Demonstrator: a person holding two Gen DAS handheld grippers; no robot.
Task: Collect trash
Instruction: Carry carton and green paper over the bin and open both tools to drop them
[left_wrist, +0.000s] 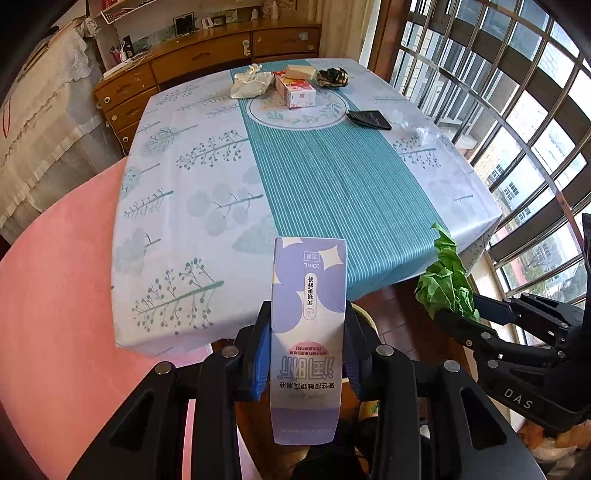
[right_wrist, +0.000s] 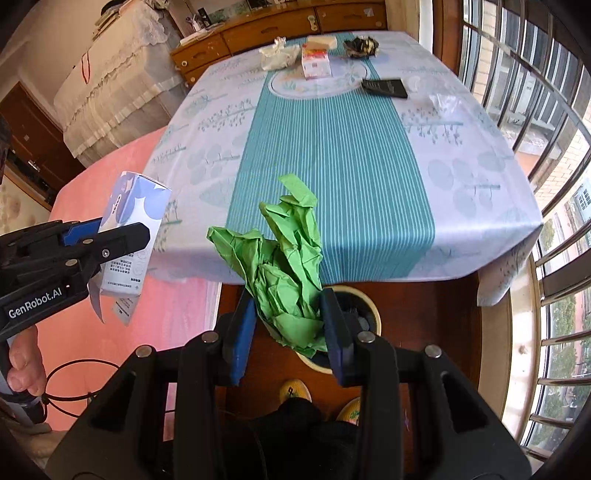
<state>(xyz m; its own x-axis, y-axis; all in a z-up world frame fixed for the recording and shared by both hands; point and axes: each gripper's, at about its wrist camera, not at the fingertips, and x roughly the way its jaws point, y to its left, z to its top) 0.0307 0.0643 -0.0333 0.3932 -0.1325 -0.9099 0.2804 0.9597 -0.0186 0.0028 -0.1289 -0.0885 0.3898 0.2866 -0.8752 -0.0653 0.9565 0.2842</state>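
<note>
Right wrist view is showing the table in its white and teal striped cloth (right_wrist: 332, 166), more trash lying at its far end, and the round yellow-rimmed bin (right_wrist: 373, 310) below me. My left gripper (left_wrist: 306, 354) is clenching the tall lilac cardboard box (left_wrist: 308, 332); my right gripper (right_wrist: 288, 325) is pinching crumpled green paper (right_wrist: 284, 266). I'm risking the light paper drifting past the rim if released off-centre

**Trash in hand and on the table**

Lavender carton (left_wrist: 308, 332), printed, end flaps open, held lengthwise off the table's near edge. Crumpled green paper (right_wrist: 286, 266), held above a round bin (right_wrist: 364, 310) on the floor. Far end of table: white crumpled bag (left_wrist: 251, 85), red-and-white box (left_wrist: 295, 92), dark wad (left_wrist: 332, 76), black packet (left_wrist: 368, 119), clear wrap (left_wrist: 424, 133).
</note>
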